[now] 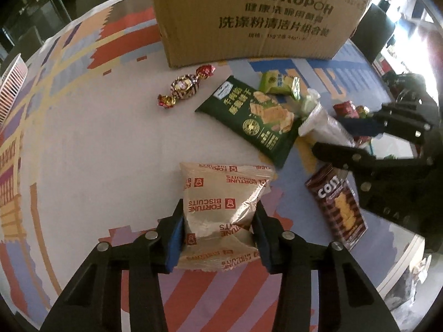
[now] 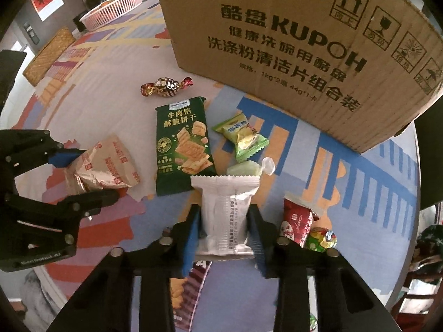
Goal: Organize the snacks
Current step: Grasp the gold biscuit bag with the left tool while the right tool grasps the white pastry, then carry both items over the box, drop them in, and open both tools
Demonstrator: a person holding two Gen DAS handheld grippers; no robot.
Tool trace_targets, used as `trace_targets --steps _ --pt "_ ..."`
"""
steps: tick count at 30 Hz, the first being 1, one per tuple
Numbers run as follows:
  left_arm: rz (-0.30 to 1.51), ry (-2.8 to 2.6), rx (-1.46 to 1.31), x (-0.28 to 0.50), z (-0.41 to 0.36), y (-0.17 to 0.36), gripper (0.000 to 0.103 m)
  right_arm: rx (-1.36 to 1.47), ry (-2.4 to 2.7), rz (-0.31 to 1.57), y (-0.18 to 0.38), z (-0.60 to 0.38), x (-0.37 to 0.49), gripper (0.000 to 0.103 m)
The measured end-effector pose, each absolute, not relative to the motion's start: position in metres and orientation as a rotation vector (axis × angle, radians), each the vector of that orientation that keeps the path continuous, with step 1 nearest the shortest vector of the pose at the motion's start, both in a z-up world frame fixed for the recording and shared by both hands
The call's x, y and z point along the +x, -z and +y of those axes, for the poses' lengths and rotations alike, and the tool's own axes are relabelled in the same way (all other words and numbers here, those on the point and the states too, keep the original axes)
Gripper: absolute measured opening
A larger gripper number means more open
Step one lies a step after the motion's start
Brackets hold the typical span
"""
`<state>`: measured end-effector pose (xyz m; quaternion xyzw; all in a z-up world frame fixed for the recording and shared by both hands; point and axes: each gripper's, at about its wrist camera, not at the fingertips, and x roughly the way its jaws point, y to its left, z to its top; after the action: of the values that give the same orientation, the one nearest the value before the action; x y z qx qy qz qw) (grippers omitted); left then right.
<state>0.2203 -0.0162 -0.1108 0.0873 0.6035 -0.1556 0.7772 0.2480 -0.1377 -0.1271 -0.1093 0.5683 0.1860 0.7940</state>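
Left hand-held gripper [image 1: 218,235] is clamped on the Fortune Biscuits packet [image 1: 221,210], right hand-held gripper [image 2: 224,235] pinches a white packet [image 2: 225,215]; KUPOH box [image 2: 299,44] sits far behind.

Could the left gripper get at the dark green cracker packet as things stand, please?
Probably not yet: the left gripper is shut on the beige Fortune Biscuits packet. The dark green cracker packet lies uncovered ahead on the table.
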Motion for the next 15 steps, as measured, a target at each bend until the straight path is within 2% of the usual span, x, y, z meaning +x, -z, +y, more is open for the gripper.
trace_targets --steps 15 --pt "1.162 0.341 0.106 0.211 -0.022 0.066 0.044 -0.171 -0.394 1.098 0.088 -0.151 0.230 0.032"
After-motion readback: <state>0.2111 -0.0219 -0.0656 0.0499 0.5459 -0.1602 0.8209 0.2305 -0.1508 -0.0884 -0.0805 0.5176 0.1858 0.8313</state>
